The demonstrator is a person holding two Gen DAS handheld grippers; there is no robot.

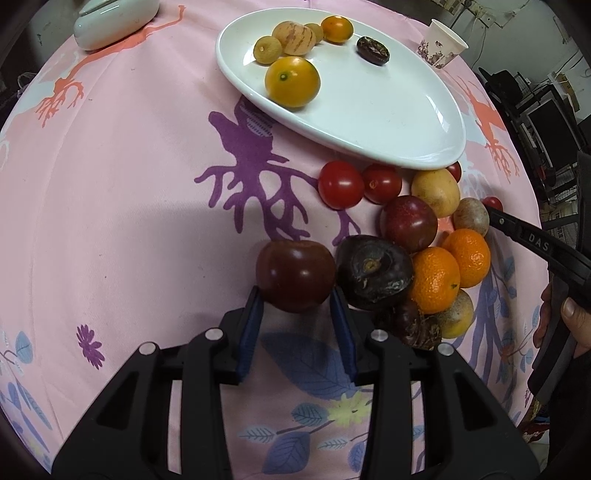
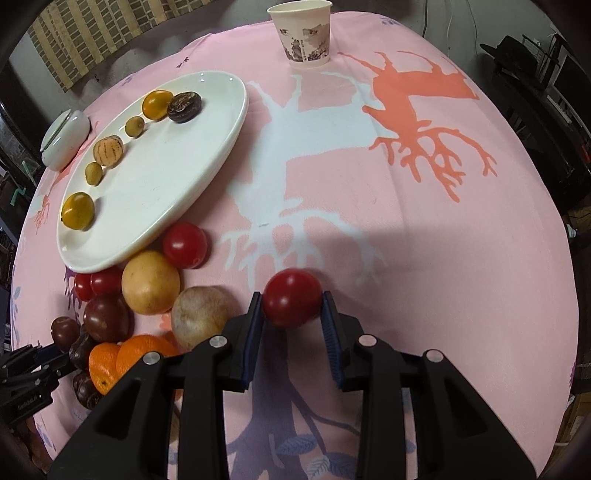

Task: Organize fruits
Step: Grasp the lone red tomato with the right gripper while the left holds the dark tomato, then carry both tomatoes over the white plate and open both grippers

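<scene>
My left gripper [image 1: 295, 295] is shut on a dark red plum [image 1: 295, 274] just above the pink cloth, beside a fruit pile: a dark purple fruit [image 1: 373, 271], two oranges [image 1: 436, 279], red tomatoes [image 1: 340, 184], a yellow fruit [image 1: 436, 192]. My right gripper [image 2: 292, 308] is shut on a red tomato [image 2: 293, 297], right of a brownish fruit [image 2: 201, 315]. The white oval plate [image 1: 388, 110] holds several yellow and tan fruits and one dark fruit [image 1: 373, 50]; it also shows in the right wrist view [image 2: 166, 184].
A paper cup [image 2: 303, 33] stands at the far side of the table, also in the left wrist view [image 1: 441, 44]. A white lidded dish [image 1: 110, 22] sits far left of the plate. The right gripper's body and the hand on it [image 1: 546, 266] reach in at the left view's right.
</scene>
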